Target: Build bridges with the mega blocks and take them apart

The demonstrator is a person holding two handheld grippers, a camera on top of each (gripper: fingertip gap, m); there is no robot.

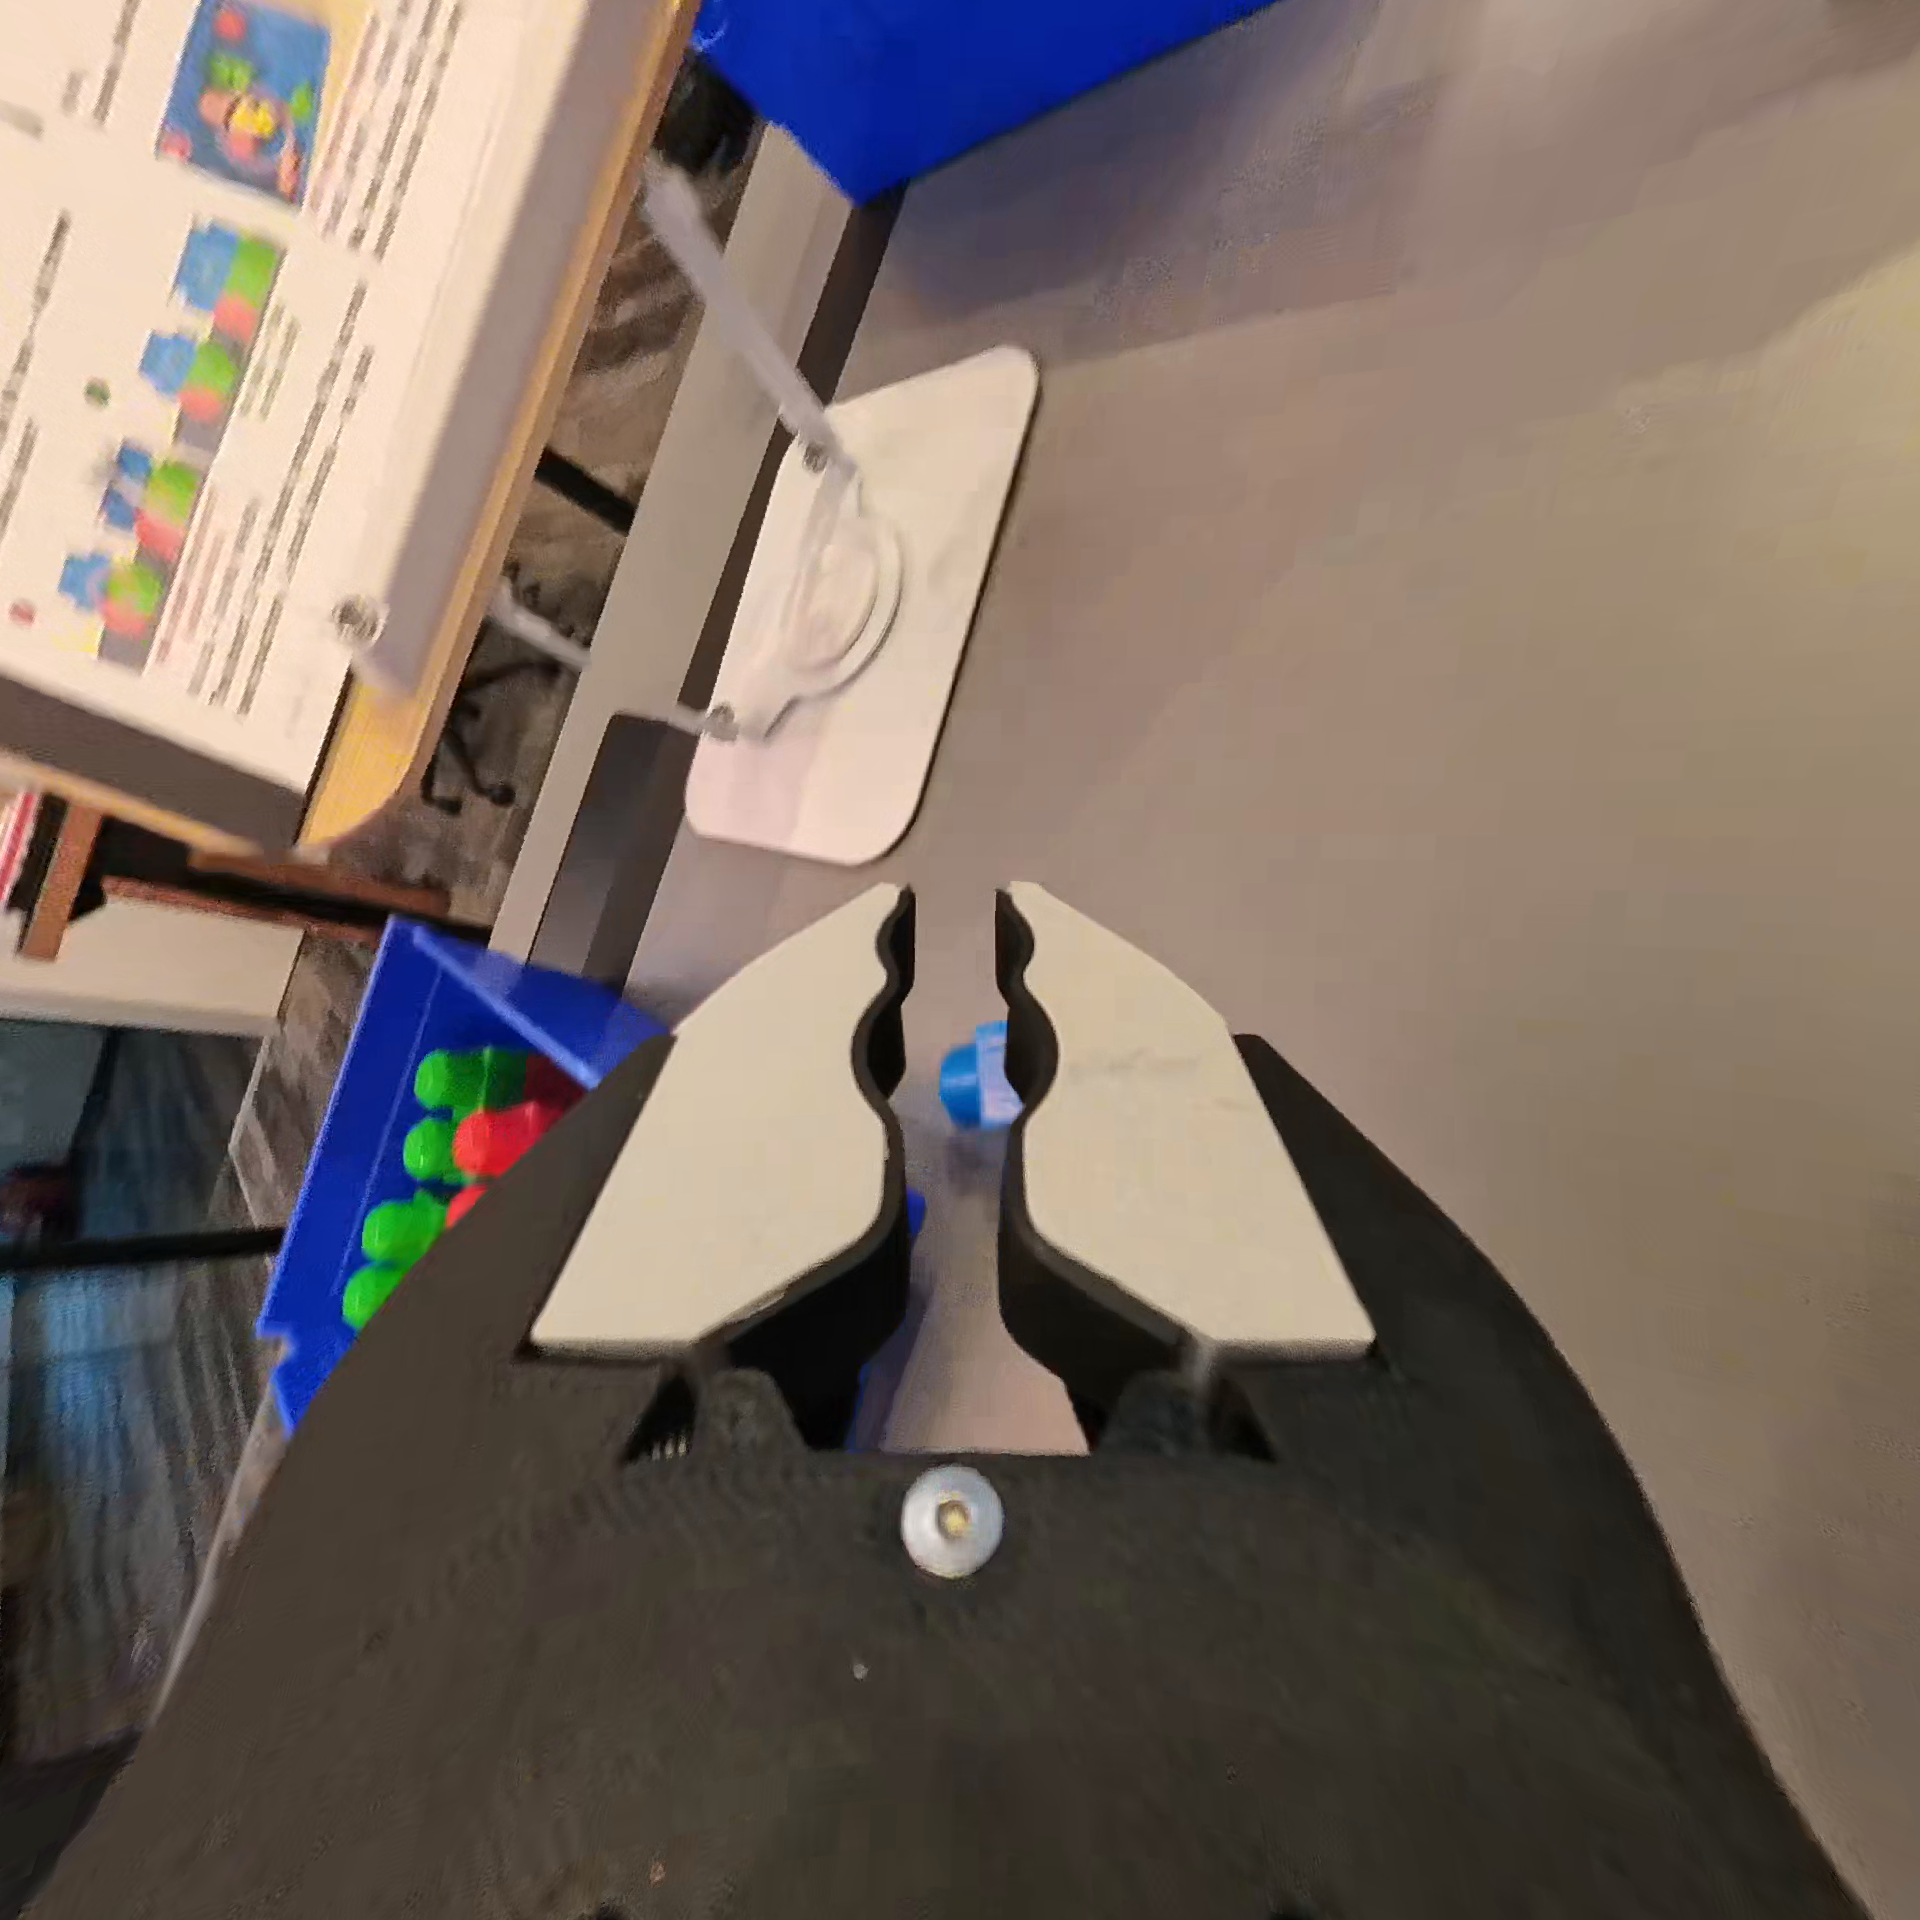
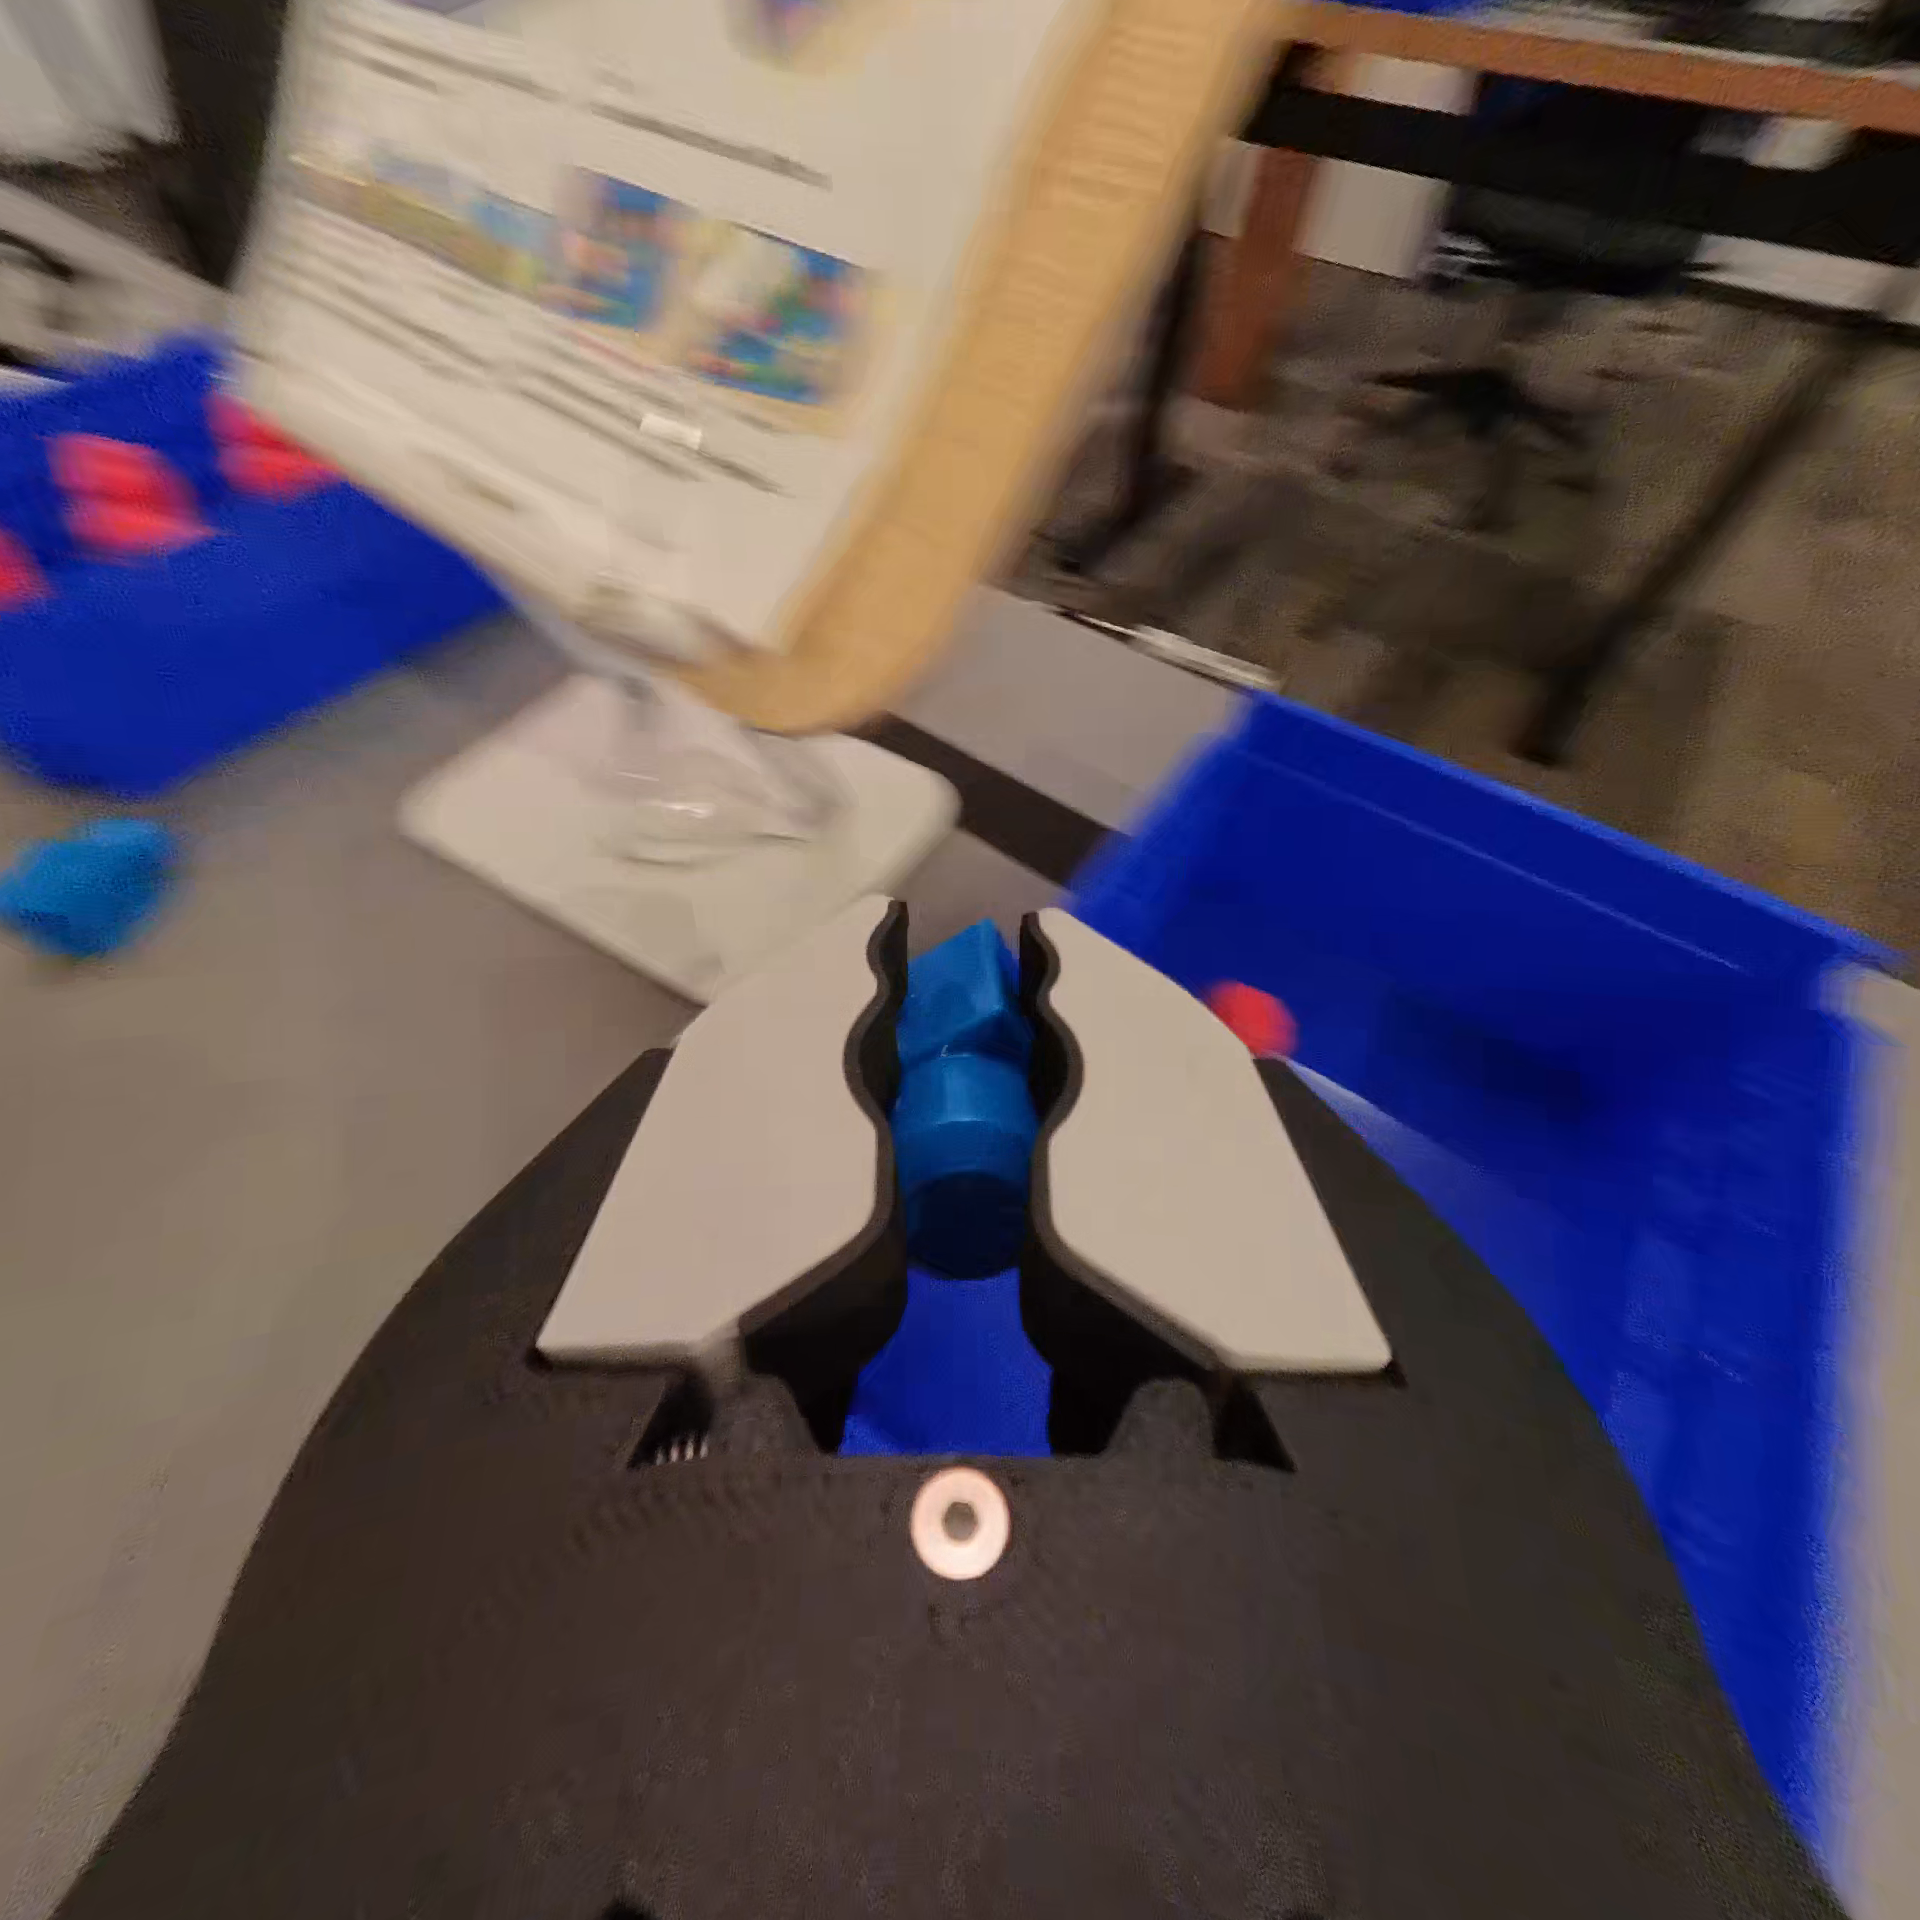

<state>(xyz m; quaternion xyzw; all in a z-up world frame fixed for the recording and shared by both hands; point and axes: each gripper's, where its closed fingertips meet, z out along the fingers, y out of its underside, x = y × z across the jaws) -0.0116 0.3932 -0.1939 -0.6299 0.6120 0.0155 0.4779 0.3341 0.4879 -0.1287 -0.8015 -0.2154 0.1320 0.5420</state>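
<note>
Right tongs point(image 2: 961, 935) clenched on a blue mega block point(image 2: 956, 1091); left tongs point(image 1: 956, 914) released, holding nothing.
Carry it level and seat studs squarely, I'd judge; a second blue block point(image 1: 971, 1081) lies on the grey tabletop point(image 1: 1455, 831) beneath the left tongs, near blue bins point(image 2: 1507, 987) and an instruction-sheet stand point(image 1: 873, 623).

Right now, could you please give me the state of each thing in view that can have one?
Right gripper: shut on a blue block.
Left gripper: narrowly open, nothing gripped.
Small blue block: lying loose on the table, below the left gripper.
Blue bin: holding green and red blocks.
Instruction sheet stand: standing on the table.
</note>
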